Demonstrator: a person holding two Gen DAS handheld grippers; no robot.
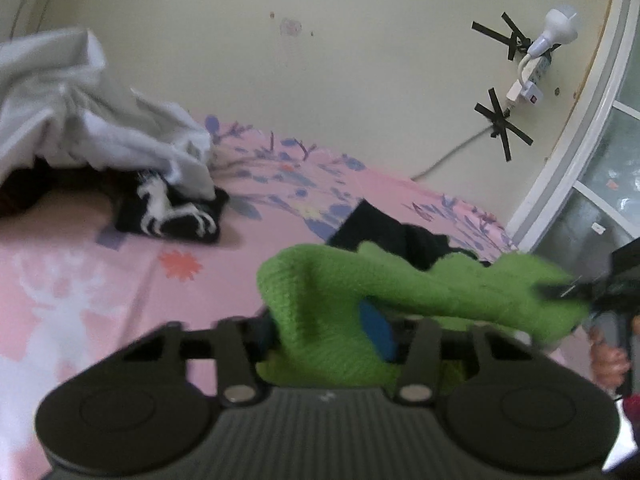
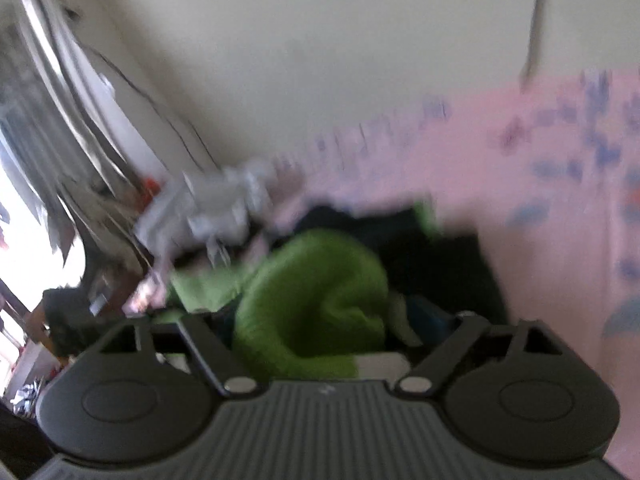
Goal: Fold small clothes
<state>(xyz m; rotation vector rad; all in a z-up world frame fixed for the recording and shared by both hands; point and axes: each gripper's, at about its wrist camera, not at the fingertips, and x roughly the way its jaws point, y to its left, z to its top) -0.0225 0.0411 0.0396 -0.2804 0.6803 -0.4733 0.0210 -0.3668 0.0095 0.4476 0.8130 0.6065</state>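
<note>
One green knit piece [image 1: 400, 292] is in work, held up off the pink sheet [image 1: 80, 280] between both grippers, not yet folded flat. Left gripper [image 1: 328, 336]: jaws closed down on the green cloth, blue pad [image 1: 376, 332] showing against it at 3 o'clock of the grip. Right gripper [image 2: 332, 320]: view is heavily blurred; green fabric [image 2: 312, 300] bunches between the fingers, looks clamped, but I can't tell for sure. In the left view the right gripper [image 1: 576, 292] sits at 3 o'clock at the cloth's far end.

Progress, my read: early. Nothing neatly folded is visible. Still loose: dark garment [image 1: 400, 236] behind the green one at 1 o'clock, black piece with white horse [image 1: 172, 212] at 10 o'clock, white heap [image 1: 80, 112] at 10-11 o'clock. The green item still needs laying down, folding and setting aside.
</note>
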